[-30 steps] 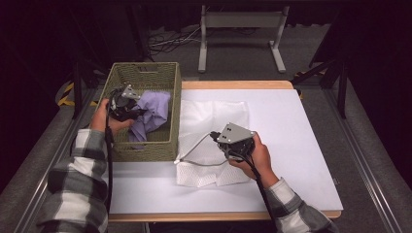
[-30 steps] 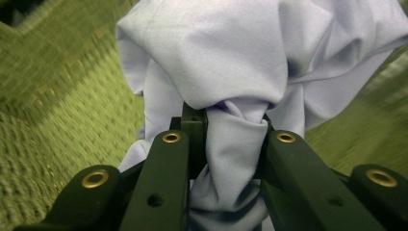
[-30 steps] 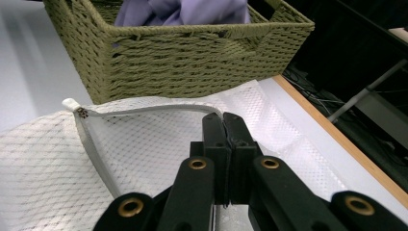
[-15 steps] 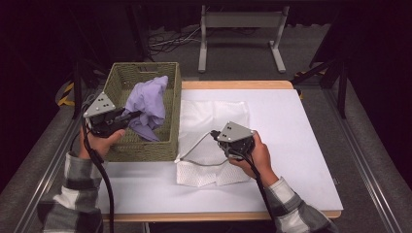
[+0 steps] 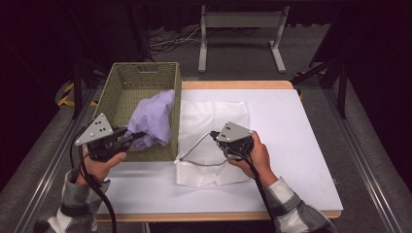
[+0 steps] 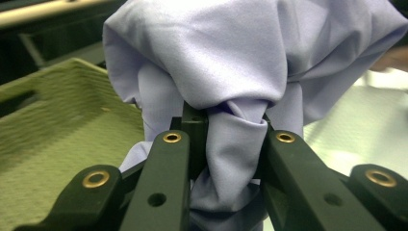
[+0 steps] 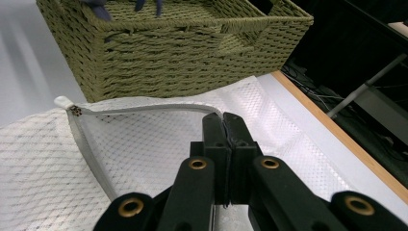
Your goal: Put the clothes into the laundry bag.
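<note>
Moved since earlier frames: left gripper (image 5: pixel 132 137), withdrawn from the basket interior toward the lower left of the high view, lavender cloth (image 5: pixel 153 121) lifted with it. Cloth now hangs over the woven green basket (image 5: pixel 121 80), centre left. Left gripper view: jaws pinch a bunched fold of cloth (image 6: pixel 231 96). Right gripper (image 5: pixel 214 134), centre frame, hand resting low; right gripper view shows jaws fully closed on the white mesh bag (image 7: pixel 43 168) at its zip edge. No legible writing.
</note>
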